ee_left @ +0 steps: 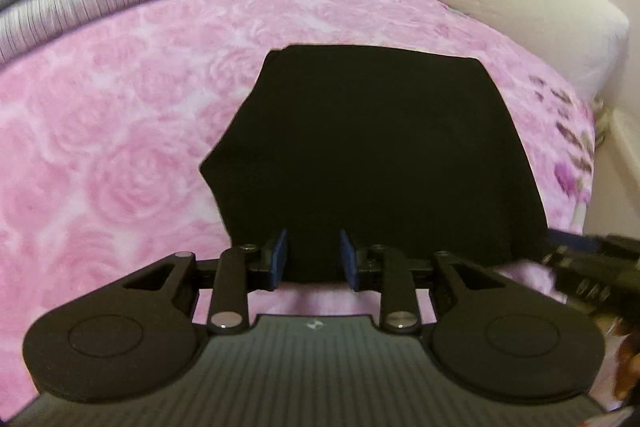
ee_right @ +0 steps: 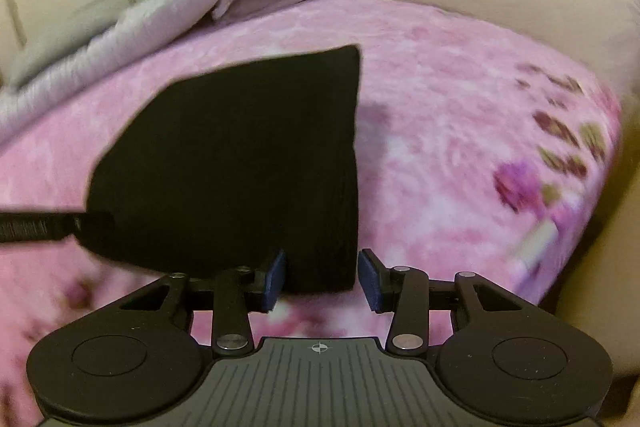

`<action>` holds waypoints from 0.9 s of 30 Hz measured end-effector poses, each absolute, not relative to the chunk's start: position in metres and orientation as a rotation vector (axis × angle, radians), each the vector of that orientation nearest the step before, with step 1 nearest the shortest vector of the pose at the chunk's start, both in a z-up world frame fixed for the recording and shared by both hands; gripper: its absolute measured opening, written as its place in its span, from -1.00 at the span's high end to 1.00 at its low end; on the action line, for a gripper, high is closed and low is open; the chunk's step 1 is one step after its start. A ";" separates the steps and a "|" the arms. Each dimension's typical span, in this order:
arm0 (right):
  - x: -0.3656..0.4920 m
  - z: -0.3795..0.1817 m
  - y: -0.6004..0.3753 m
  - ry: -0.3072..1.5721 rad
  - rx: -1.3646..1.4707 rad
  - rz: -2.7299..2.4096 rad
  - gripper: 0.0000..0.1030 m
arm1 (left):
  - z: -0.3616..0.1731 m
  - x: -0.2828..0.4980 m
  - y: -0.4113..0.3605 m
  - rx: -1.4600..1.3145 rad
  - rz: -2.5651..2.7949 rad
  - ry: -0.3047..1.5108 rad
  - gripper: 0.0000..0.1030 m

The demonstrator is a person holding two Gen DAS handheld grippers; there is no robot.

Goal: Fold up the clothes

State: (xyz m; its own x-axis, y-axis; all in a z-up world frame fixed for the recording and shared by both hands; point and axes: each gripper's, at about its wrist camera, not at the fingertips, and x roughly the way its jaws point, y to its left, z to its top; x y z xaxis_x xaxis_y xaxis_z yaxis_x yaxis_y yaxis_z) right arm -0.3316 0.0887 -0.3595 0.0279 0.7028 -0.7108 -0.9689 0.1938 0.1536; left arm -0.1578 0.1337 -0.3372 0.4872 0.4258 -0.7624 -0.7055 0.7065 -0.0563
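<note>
A folded black garment (ee_left: 372,155) is laid flat on the pink rose-patterned blanket (ee_left: 120,131), its near edge seen between the parted, non-pressing blue pads of the left gripper (ee_left: 313,259), while its near right corner is framed by the equally open right gripper (ee_right: 322,281).

Legible text: none on any surface in either wrist view.

Signs:
- Small pale emblem, angular in shape and without letters, on the ribbed grey body of the left hand-held gripper (ee_left: 313,257), near its front edge.
- Small crosshair mark, a circle crossed by two lines, on the ribbed grey body of the right hand-held gripper (ee_right: 321,277), near its front edge.

No labels, brands or numbers can be made out elsewhere.
</note>
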 end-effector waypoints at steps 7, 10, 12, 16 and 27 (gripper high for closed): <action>-0.354 -0.320 0.035 0.851 -0.349 1.325 0.16 | -0.312 -0.198 0.083 -0.370 0.769 0.847 0.36; -0.366 -0.314 0.015 0.854 -0.374 1.353 0.16 | -0.297 -0.217 0.061 -0.369 0.782 0.823 0.36; -0.375 -0.308 0.003 0.824 -0.398 1.362 0.16 | -0.284 -0.230 0.047 -0.361 0.777 0.790 0.36; -0.390 -0.286 -0.022 0.696 -0.409 1.388 0.16 | -0.256 -0.252 0.020 -0.320 0.805 0.705 0.36; -0.402 -0.237 -0.076 0.678 -0.286 1.353 0.16 | -0.205 -0.301 -0.032 -0.309 0.787 0.565 0.33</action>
